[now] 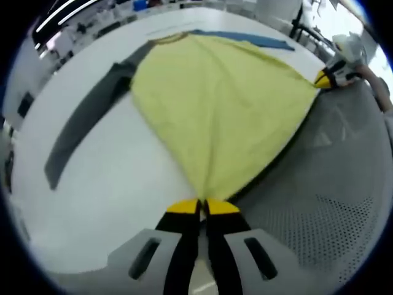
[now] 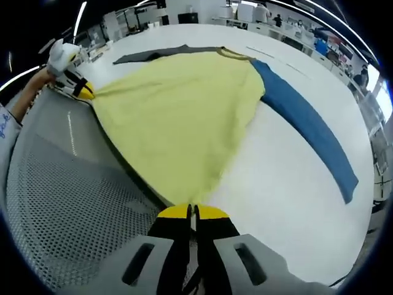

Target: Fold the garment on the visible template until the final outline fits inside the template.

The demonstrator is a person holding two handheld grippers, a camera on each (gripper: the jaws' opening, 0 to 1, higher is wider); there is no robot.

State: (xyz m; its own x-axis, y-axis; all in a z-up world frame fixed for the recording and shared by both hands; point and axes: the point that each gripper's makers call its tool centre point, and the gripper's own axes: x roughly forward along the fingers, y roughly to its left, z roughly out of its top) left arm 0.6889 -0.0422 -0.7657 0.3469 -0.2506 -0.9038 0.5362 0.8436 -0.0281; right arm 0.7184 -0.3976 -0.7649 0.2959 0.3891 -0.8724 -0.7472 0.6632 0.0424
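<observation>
A yellow shirt (image 1: pixel 215 104) lies spread on the white table (image 1: pixel 123 184), collar at the far end. Its grey sleeve (image 1: pixel 86 123) stretches out to one side and its blue sleeve (image 1: pixel 258 40) to the other. My left gripper (image 1: pixel 201 206) is shut on one hem corner. My right gripper (image 2: pixel 191 212) is shut on the other hem corner of the shirt (image 2: pixel 178 110). Each gripper also appears in the other's view: the right gripper (image 1: pixel 324 78), the left gripper (image 2: pixel 83 91). The hem is pulled taut between them, with a shadow beneath it.
A grey perforated surface (image 1: pixel 331 184) lies under the hem side, also seen as the perforated surface (image 2: pixel 61 196). The blue sleeve (image 2: pixel 307 123) reaches toward the table's edge. A person's hand (image 2: pixel 31 92) holds the left gripper. Benches and equipment stand far behind.
</observation>
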